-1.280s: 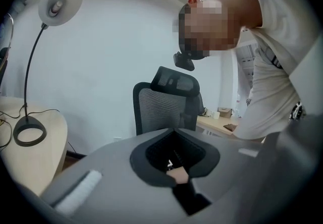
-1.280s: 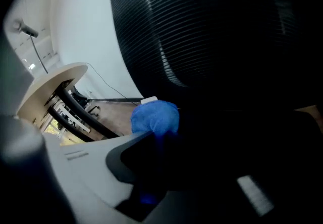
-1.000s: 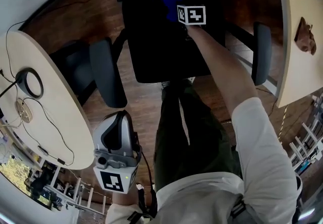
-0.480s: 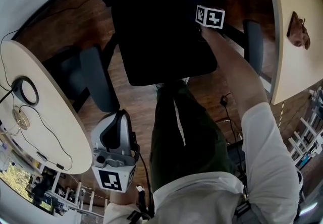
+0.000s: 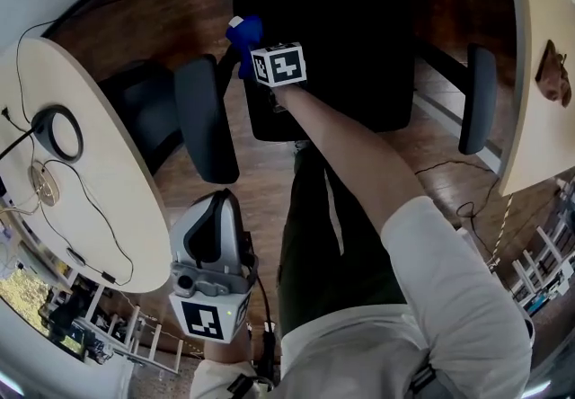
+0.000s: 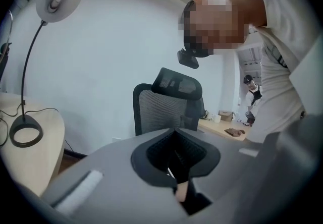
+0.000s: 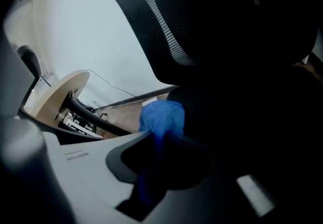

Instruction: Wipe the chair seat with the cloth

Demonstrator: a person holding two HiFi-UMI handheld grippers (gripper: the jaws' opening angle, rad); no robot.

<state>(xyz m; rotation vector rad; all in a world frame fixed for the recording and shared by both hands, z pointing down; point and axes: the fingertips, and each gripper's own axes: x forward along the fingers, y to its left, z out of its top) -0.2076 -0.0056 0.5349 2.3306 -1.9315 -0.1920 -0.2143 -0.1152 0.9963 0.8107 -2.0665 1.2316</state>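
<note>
Right gripper [image 5: 255, 52] was clamped on the blue cloth [image 5: 243, 31]. The right gripper view showed the cloth [image 7: 161, 115] running back between the closed fingers and bunching out just past the tips, which the head view couldn't show since the marker cube [image 5: 279, 64] covered them. From the head view the cloth sat at the seat's left edge, with the black chair seat [image 5: 346, 87] to the right of the fingers and the left armrest [image 5: 205, 123] just below and left of them. In the right gripper view the seat [image 7: 252, 117] was only a dark mass right of the fingers, with the mesh backrest [image 7: 166, 31] above them. Whether the cloth touched the seat wasn't clear in either view. Left gripper [image 5: 209, 219] was well back from the seat, near the person's body. Its own view showed the left gripper [image 6: 176, 167] with fingers together and nothing between them, aimed up at the backrest [image 6: 164, 113], with a desk lamp [image 6: 30, 61] to their left.
</note>
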